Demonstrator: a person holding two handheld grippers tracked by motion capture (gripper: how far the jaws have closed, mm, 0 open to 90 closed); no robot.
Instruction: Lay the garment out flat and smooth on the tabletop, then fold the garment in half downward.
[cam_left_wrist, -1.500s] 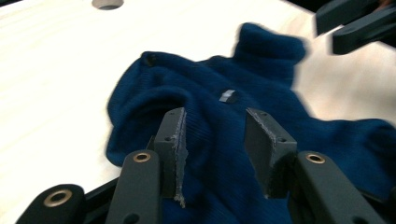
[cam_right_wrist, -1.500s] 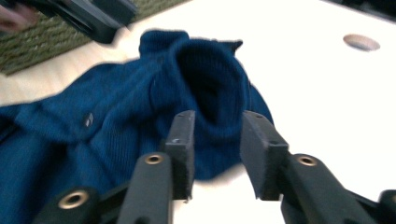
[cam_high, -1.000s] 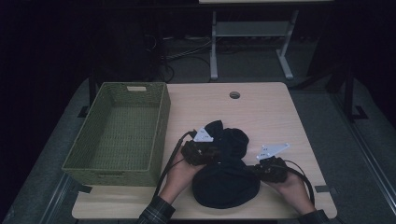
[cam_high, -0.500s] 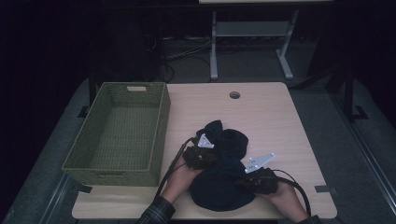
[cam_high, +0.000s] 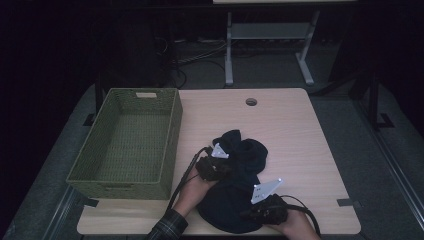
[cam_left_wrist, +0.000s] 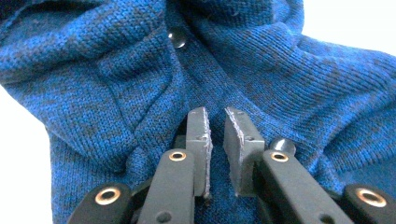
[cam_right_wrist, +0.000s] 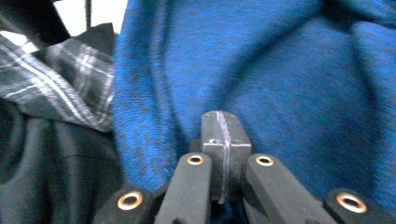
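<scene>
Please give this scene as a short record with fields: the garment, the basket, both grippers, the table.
garment: blue knit sweater, bunched on the table's near edge; dark buttons
basket: green woven basket, left of the sweater, nothing in it
left hand-held gripper: on the sweater, jaws have just been closing, narrow gap remains, no fabric visibly between
right hand-held gripper: shut, pads together, against the sweater; any pinched cloth not visible
table: light wood table, round hole at far edge

blue knit sweater (cam_left_wrist: 140, 84), green basket (cam_high: 125, 145), plaid sleeve (cam_right_wrist: 60, 93)
</scene>
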